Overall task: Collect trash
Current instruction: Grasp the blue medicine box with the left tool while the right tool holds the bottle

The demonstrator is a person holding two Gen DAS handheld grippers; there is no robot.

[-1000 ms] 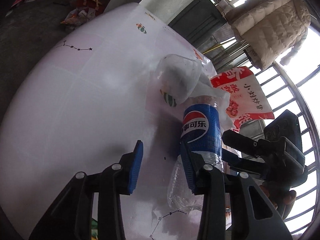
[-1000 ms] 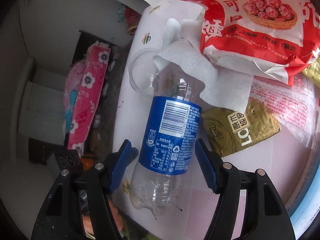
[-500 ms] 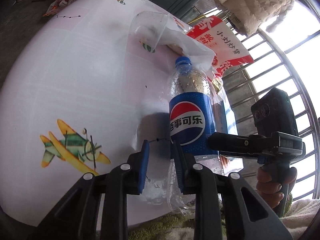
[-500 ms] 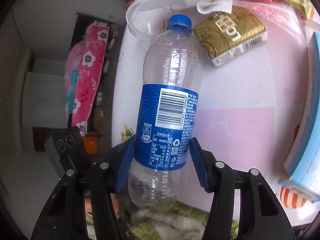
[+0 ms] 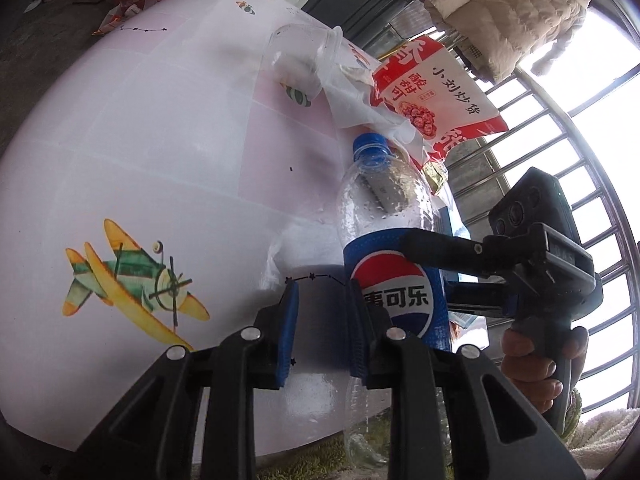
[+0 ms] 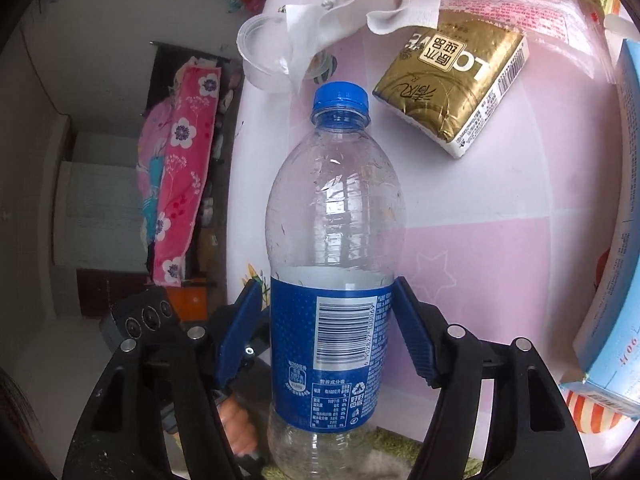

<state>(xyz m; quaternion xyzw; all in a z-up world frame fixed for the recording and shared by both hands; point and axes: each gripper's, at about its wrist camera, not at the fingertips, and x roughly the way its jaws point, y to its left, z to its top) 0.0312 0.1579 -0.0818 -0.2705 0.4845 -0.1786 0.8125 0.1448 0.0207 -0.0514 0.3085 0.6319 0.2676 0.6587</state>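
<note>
Clear empty plastic Pepsi bottle with blue cap and label is clamped at its label band by the right gripper fingers, base past the bench edge. It looks light, thin-walled, crushable and slick, so the label band suits. Left gripper fingers are parted, gripping nothing, just beside the bottle. Beyond the cap: clear plastic cup, seemingly empty, with white tissue draped at its mouth.

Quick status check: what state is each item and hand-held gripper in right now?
Bottle: capped, empty, clamped off the table.
Right hand-held gripper: shut on bottle.
Left hand-held gripper: open, holding nothing.
Cup: tipped over.
Tissue: crumpled.
Gold pack: lying flat.
</note>
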